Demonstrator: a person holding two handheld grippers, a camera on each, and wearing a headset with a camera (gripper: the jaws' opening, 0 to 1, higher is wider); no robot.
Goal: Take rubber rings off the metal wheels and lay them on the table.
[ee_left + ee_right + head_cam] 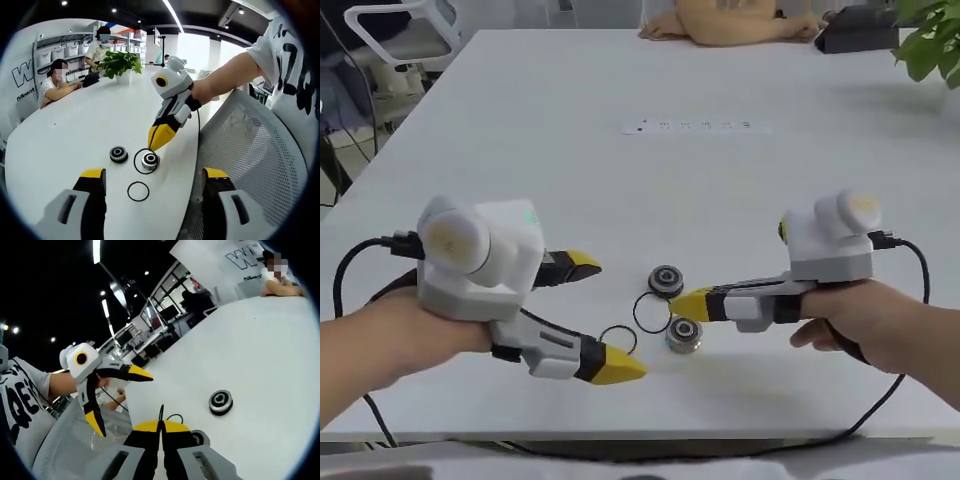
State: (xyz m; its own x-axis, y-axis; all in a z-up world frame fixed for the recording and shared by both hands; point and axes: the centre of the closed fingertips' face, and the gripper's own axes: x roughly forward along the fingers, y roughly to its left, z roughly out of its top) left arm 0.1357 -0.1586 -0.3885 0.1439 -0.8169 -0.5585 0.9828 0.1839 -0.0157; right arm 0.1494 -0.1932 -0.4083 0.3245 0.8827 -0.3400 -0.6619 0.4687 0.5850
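- The worktop (pixel 740 170) has its near edge close behind both claws, so there is little room to draw back toward the person. All the open room lies on the far side.
- The left claw (pixel 600 316) is spread wide and holds nothing. It points right, with its jaws straddling a loose ring (pixel 128 191) that lies flat on the worktop, just off the nearer jaw.
- The near wheel (pixel 683 334) sits just right of the loose ring and on the near side of the right claw's tip. Its rim looks like bare metal, so I judge it stripped.
- The right claw (pixel 686 305) is pressed together and points left, with its long axis running across the worktop. In the right gripper view a thin black line rises from between its jaws, so it seems to pinch a second ring (pixel 135 162). I cannot tell whether this ring is clear of the near wheel or only leaning on it.
- The far wheel (pixel 666 281) stands just beyond the second ring, apart from the near wheel. Its rim looks dark, so it probably has its ring on.
- The far wheel lies between the two claws and both are close to it. The spread left claw is the one free to steady it.
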